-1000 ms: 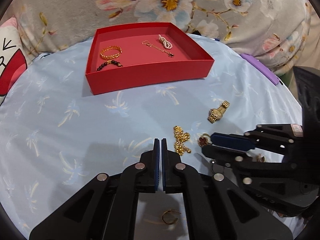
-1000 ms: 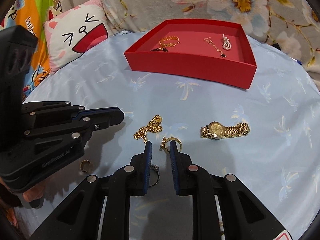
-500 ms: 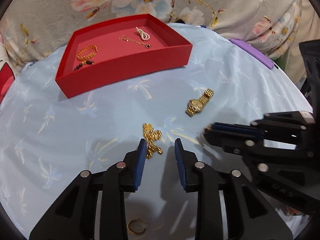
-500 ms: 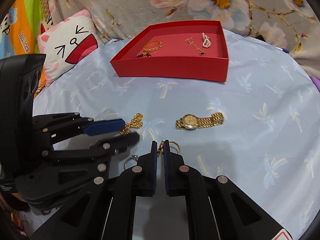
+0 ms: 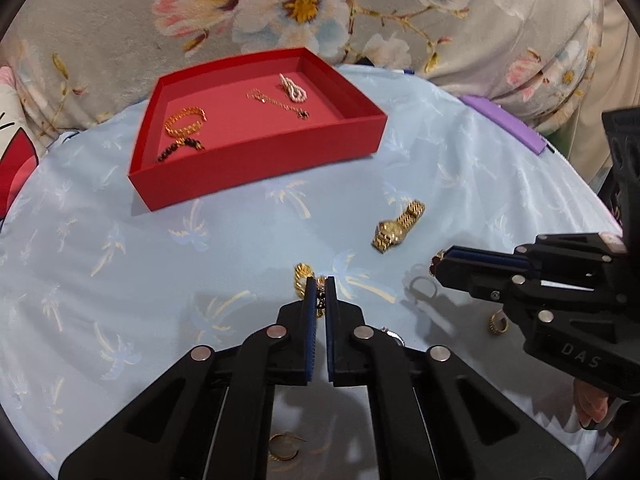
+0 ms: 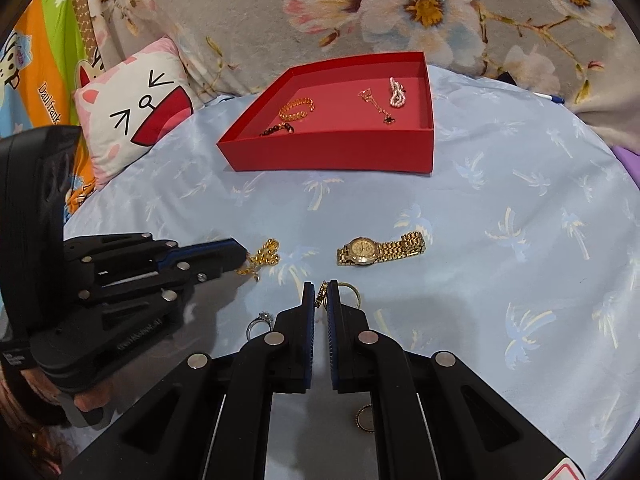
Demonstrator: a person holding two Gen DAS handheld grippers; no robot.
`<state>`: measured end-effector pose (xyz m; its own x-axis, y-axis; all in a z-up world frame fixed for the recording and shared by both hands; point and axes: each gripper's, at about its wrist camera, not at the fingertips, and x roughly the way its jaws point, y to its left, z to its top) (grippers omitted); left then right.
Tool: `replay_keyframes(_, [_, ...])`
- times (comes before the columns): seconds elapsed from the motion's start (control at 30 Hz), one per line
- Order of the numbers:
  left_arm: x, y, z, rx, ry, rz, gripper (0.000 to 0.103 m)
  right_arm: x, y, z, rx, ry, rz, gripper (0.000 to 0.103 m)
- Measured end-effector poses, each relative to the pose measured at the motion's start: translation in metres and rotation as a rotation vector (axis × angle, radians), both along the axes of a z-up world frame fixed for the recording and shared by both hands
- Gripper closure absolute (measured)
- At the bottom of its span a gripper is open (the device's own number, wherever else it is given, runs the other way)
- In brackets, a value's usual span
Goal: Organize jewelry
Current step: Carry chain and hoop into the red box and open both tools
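A red tray (image 5: pixel 264 168) (image 6: pixel 332 156) at the back holds a gold bracelet (image 5: pixel 186 120), a dark bead bracelet, a thin chain and a pearl piece. My left gripper (image 5: pixel 319 284) is shut on a gold chain (image 5: pixel 302 276) (image 6: pixel 264 256) lying on the blue cloth. My right gripper (image 6: pixel 321 290) (image 5: pixel 438 266) is shut on a small gold pendant piece (image 6: pixel 320 294), just above the cloth. A gold watch (image 5: pixel 396 226) (image 6: pixel 378 249) lies between the grippers and the tray.
Loose rings lie near the grippers: a gold ring (image 6: pixel 352 292), a stone ring (image 6: pixel 260 322), a hoop (image 5: pixel 284 446), another ring (image 5: pixel 498 322). A cat cushion (image 6: pixel 136 112) sits at left, a floral blanket behind, a purple object (image 5: pixel 504 124) at right.
My left gripper has moved onto the gold chain and shut on it. My right gripper has stayed shut on the pendant piece and lifted slightly.
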<state>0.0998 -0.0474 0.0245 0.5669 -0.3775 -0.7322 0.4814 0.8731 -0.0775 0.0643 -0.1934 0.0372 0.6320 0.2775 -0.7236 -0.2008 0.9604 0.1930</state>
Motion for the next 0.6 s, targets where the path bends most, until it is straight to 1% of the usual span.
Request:
replay_keyframes(0.17, [0.000,0.016,0.026,-0.041,-0.043,0.032,0.100,-0.003,-0.004,0.011,0.004,-0.032,-0.010,0.098])
replay_keyframes(0.3, [0.002,0.026,0.045,-0.058,-0.067,0.054,0.100,-0.003,-0.005,0.021,0.005,-0.052,-0.013,0.098])
replay_keyframes(0.37, [0.004,0.031,0.057,-0.060,-0.083,0.066,0.100,-0.001,-0.007,0.028,0.025,-0.054,-0.007,0.098])
replay_keyframes(0.47, [0.008,0.035,0.076,-0.055,-0.118,0.079,0.100,0.003,-0.009,0.043,0.039,-0.073,-0.005,0.098])
replay_keyframes(0.6, [0.022,0.036,0.104,-0.056,-0.162,0.087,0.100,0.021,-0.008,0.070,0.011,-0.110,0.005,0.098])
